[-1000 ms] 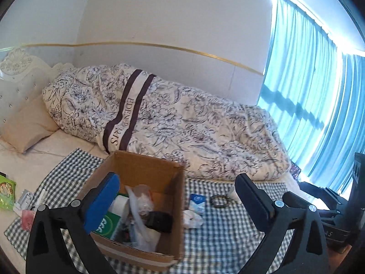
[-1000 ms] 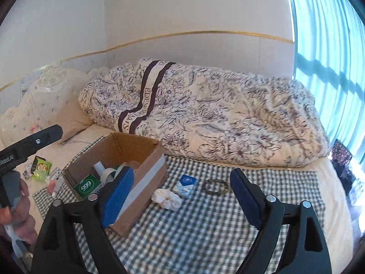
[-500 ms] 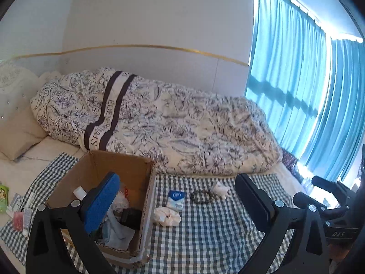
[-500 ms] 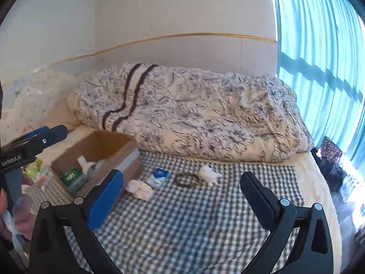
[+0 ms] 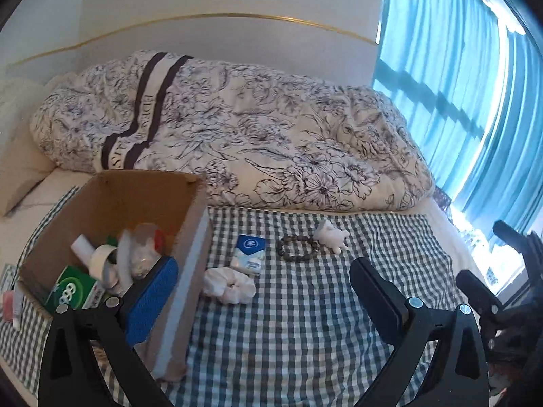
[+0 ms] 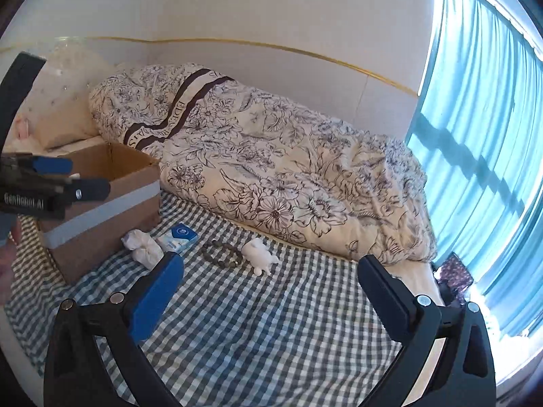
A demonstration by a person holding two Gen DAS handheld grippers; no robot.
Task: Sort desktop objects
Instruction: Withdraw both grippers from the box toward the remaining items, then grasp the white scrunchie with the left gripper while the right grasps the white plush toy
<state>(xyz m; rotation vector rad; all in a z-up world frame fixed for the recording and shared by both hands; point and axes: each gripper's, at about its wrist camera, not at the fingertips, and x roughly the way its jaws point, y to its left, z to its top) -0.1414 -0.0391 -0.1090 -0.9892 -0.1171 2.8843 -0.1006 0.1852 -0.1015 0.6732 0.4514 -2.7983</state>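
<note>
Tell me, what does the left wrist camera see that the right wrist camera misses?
Only the left wrist view looks down into the brown cardboard box, showing a green carton and a white tape roll inside. Only the right wrist view shows the left gripper from outside, jaws open. Both show the white scrunchie, blue-and-white packet, dark bead bracelet and white figurine on the checked cloth.

- Checked cloth (image 5: pixel 305 322), woven and matt, covers the bed.
- Cardboard box (image 5: pixel 135 196), raw brown and matt, grey tape along one side.
- Scrunchie (image 5: pixel 229 285), soft white fabric, crumpled.
- Bead bracelet (image 5: pixel 298 247), dull dark beads.
- Small packet (image 5: pixel 249 249), smooth printed wrapper.
- Quilt (image 6: pixel 288 176), printed cloth, puffy.
- Left claw (image 5: pixel 261 300), matt black plastic, one blue textured pad.
</note>
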